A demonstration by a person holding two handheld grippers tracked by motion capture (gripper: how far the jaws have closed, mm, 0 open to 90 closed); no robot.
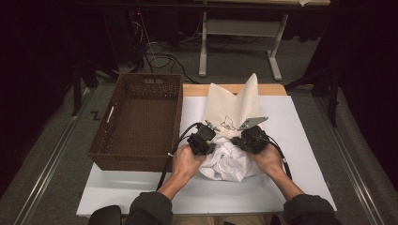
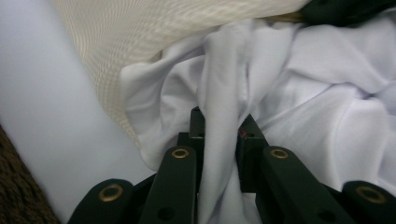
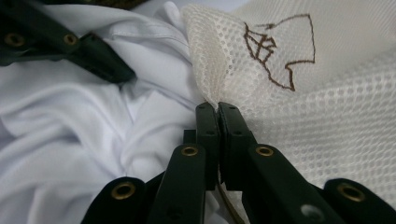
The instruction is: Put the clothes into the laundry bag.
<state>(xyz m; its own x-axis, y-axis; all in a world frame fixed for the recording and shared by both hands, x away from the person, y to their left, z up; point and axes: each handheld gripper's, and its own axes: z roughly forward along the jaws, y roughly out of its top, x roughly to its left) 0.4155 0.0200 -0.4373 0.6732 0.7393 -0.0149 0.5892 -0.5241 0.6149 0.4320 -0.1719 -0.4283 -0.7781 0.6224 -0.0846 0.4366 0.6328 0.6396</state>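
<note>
A white board covers the table under dim light. Left gripper (image 2: 219, 140) pinches a fold of crumpled white cloth (image 1: 230, 161); right gripper (image 3: 217, 112), jaws closed, clamps the rim of the cream mesh bag (image 1: 233, 107), which opens just beyond the cloth, toward the board's far edge.
</note>
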